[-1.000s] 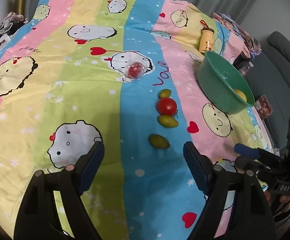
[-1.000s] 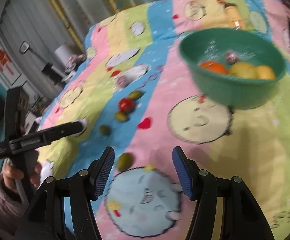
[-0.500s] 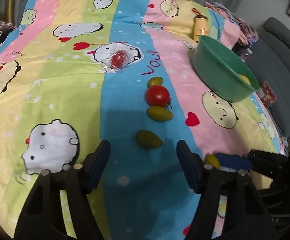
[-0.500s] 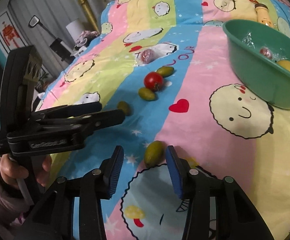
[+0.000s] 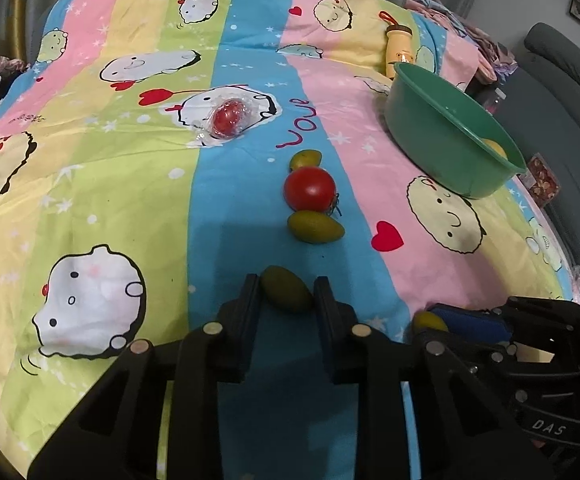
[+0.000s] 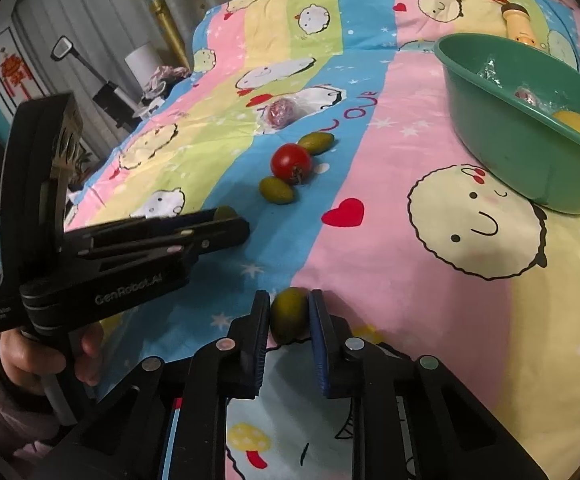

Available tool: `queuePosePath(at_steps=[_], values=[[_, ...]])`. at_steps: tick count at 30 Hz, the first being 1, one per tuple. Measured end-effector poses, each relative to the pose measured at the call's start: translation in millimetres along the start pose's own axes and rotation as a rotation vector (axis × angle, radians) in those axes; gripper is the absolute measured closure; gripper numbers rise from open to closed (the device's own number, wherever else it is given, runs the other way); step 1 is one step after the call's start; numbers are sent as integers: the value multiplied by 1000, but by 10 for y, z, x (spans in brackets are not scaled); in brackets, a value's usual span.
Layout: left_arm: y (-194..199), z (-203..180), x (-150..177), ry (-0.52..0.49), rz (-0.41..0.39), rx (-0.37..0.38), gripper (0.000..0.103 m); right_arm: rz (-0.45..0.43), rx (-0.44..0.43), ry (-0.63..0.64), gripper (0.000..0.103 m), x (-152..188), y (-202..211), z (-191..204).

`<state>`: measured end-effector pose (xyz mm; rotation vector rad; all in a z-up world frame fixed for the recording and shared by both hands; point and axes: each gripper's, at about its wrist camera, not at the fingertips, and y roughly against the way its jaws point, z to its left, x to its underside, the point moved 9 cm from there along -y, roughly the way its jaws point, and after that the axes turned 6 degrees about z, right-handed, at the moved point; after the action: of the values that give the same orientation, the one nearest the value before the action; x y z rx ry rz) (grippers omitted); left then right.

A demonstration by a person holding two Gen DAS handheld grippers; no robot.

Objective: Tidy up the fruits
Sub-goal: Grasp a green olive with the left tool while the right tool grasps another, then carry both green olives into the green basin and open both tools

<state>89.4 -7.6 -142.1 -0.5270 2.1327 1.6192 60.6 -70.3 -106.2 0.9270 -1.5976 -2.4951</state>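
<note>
My left gripper (image 5: 285,294) is shut on a small green oval fruit (image 5: 286,294) lying on the striped cartoon bedspread (image 5: 129,168). My right gripper (image 6: 289,314) is shut on another green fruit (image 6: 289,314) low on the pink stripe. Beyond them a red tomato (image 5: 310,189) lies between two more green fruits (image 5: 316,227) (image 5: 306,158). A plastic-wrapped red fruit (image 5: 229,119) rests farther back. The green basin (image 5: 446,136) at right holds yellow fruit (image 6: 576,124) and a wrapped one (image 6: 526,94).
A yellow bottle (image 5: 398,46) lies behind the basin. A grey sofa (image 5: 562,92) stands past the bed's right edge. In the right wrist view a hand (image 6: 21,356) holds the left gripper at left; a lamp and clutter stand beyond the bed's far left side.
Both grippers came down toward the bedspread and their jaws closed, the left onto the nearest green fruit on the blue stripe, the right onto the green fruit on the pink stripe.
</note>
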Motion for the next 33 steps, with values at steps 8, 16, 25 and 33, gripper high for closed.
queuePosePath(at_steps=[8, 16, 25, 33], values=[[205, -247, -65, -18, -22, 64, 77, -50, -10, -37, 82, -40, 194, -99], [345, -647, -289, -73, -61, 135, 77, -155, 9, -107, 82, -168, 588, -412], [339, -1148, -781, -159, -102, 196, 76, -283, 63, -159, 82, -412, 1016, -845], [154, -1514, -1224, -214, -108, 223, 76, -375, 125, -174, 82, -779, 1270, -1241]])
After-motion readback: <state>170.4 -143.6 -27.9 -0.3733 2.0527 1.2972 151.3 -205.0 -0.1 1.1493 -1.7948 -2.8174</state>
